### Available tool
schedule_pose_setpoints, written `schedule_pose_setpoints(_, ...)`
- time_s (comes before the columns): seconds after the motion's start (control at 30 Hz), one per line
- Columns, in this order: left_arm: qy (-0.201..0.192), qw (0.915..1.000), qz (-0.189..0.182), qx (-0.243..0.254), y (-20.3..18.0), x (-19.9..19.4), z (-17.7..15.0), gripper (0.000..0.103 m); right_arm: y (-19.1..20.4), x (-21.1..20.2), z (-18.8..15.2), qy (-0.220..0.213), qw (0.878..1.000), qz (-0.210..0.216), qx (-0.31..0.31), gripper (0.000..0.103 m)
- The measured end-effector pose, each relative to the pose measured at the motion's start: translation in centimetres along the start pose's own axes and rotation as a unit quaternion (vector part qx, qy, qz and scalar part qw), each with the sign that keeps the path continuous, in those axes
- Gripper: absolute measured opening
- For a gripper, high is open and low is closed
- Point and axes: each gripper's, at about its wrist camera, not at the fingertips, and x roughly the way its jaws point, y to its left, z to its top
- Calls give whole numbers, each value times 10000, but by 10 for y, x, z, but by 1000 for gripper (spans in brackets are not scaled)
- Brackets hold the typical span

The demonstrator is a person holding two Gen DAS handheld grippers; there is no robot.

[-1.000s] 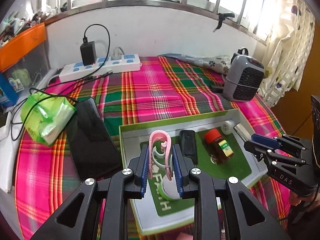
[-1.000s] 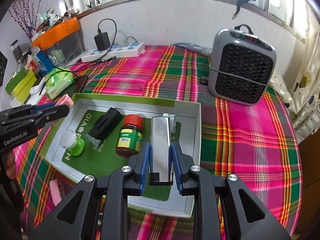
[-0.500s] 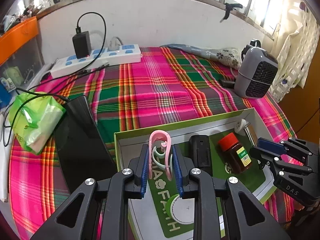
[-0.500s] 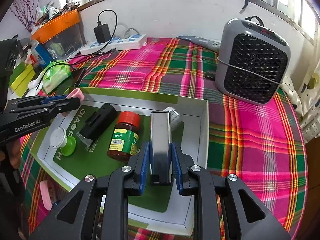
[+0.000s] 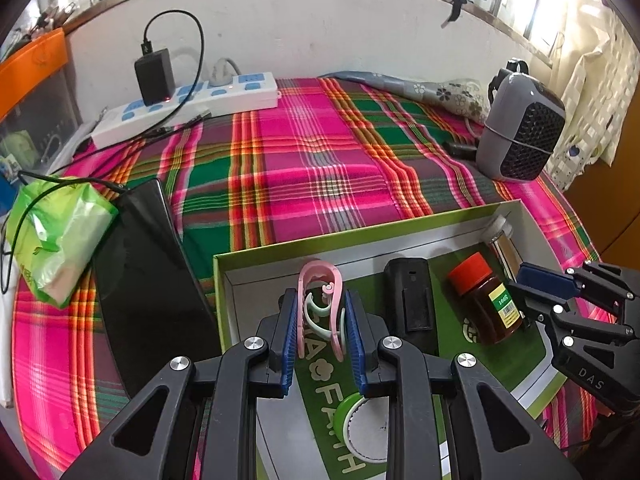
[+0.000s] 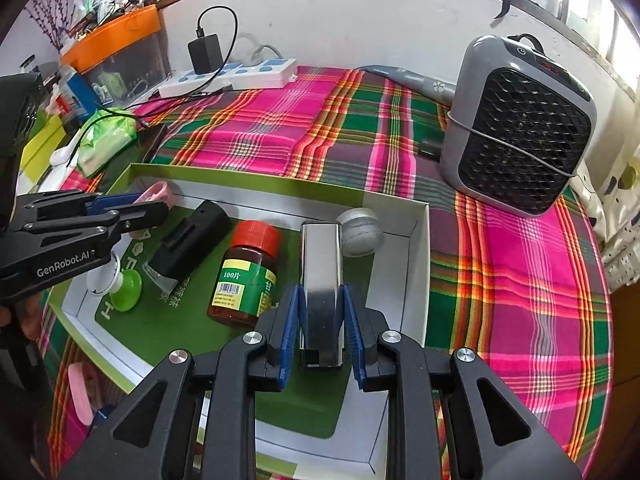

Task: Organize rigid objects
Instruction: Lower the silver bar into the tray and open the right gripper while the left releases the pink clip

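My left hand-held gripper (image 5: 322, 330) pinches a pink clip (image 5: 319, 300); my right hand-held gripper (image 6: 322, 330) clamps a metal bar (image 6: 321, 292). Both hang over the tray (image 6: 420, 248); I should lower each level into bare space.

A pink clip (image 5: 319, 305) is standing upright over the box (image 6: 420, 248), where a shiny metal bar (image 6: 322, 292), brown bottle (image 6: 245, 276) and black case (image 6: 188, 246) are lying.

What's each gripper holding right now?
Left gripper: closed on the pink clip.
Right gripper: closed on the metal bar.
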Motion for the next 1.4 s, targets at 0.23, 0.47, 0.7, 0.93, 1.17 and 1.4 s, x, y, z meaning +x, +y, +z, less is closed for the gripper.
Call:
schedule_pose_setpoints(0.23,14,10000,25,-9,1,3,-1,22,-2,5,0,47,10000,-27,-3,24)
schedule_pose_setpoints(0.47,7,10000,53,10,0,3,-1,22,-2,7,1,36,10000,-48,-19,24)
schedule_pose_setpoints(0.7,27,9999,93,47,-2,4,0,22,-1,7,1,33,10000,-20,-45,24)
schedule_pose_setpoints(0.93,36,9999,91,56,-3,5,0,22,0,7,1,39,10000,-23,-58,24)
schedule_pose_setpoints(1.17,41,10000,77,36,-3,5,0,23,-1,8,0,34,10000,-40,-37,24)
schedule_pose_setpoints(1.4,18,10000,32,49,-2,5,0,32,-2,7,0,-1,10000,-16,29,24)
